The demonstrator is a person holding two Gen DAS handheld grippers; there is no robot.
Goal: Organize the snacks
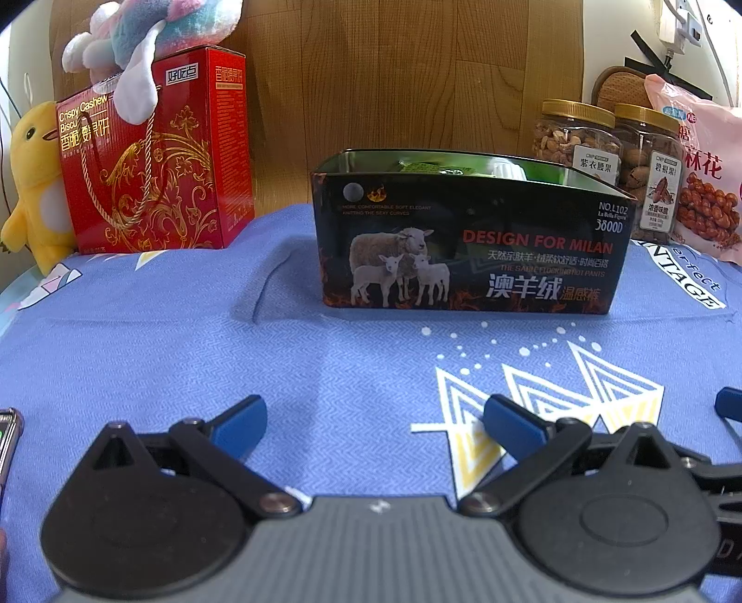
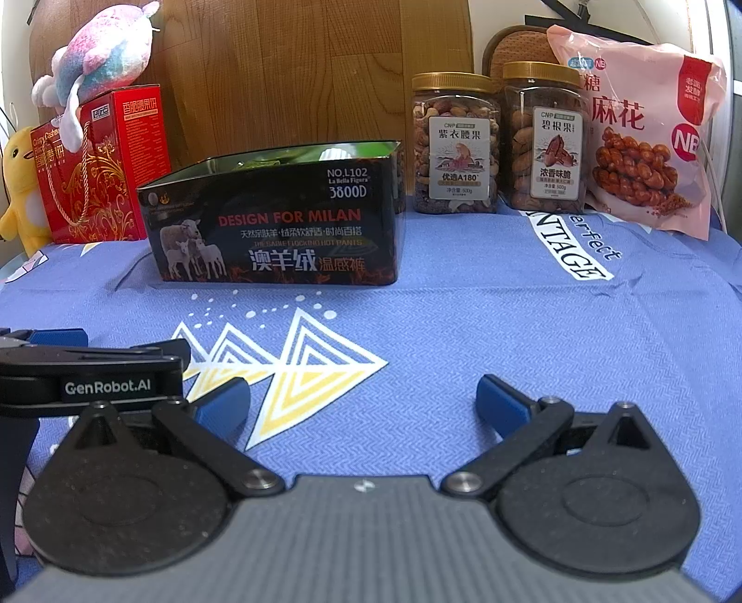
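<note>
The left tool (image 1: 375, 429) is held low over the blue printed tablecloth (image 1: 185, 334), its blue-padded fingers (image 1: 241, 424) spread wide with nothing between them. The right tool (image 2: 364, 406) is held the same way just beside it, fingers spread and empty, and the left tool's black body marked "GenRobot.AI" is seen at its left edge. Ahead of both, on the table, an open black tin box (image 2: 278, 222) printed with sheep and "DESIGN FOR MILAN" is set; green packets and something white are glimpsed inside it, but cannot be told more exactly. To its right, near the wooden back panel, two gold-lidded jars of nuts (image 2: 457, 144) (image 2: 545, 139) are stood side by side, touching, and a pink bag of fried dough twists (image 2: 649, 134) is leaned just beside them. To the left of the tin, a red cashew biscuit box (image 1: 157, 157) with a cord handle is stood, a pastel plush toy (image 1: 139, 41) resting on top of it and a yellow plush duck (image 1: 32, 181) placed against its left side.
</note>
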